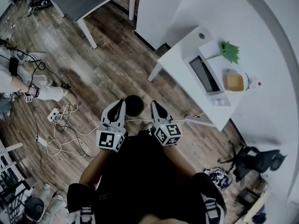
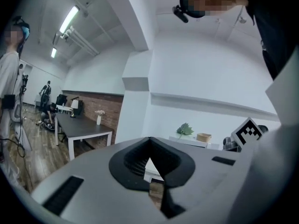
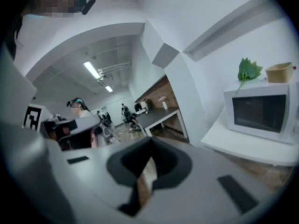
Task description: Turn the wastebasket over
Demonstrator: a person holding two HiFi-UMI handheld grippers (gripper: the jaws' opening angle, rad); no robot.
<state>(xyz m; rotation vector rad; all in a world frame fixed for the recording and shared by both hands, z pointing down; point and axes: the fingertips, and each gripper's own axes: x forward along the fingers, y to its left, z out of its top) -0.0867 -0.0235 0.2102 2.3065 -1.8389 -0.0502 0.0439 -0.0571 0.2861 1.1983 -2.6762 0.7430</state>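
Tally: left hand-held gripper point(image 1: 117, 107) & right hand-held gripper point(image 1: 156, 107), 2 total, both clenched shut w/ nothing btwn the jaws; 1 wastebasket point(image 1: 134, 105); 1 microwave point(image 1: 203, 73) on 1 white counter point(image 1: 173, 59). Wastebasket, dark & round, sits on the floor point(image 1: 107, 64), showing btwn my 2 tips, touching neither.

Side by side, left claw point(image 1: 119, 103) and right claw point(image 1: 155, 105) are closed, seemingly empty.
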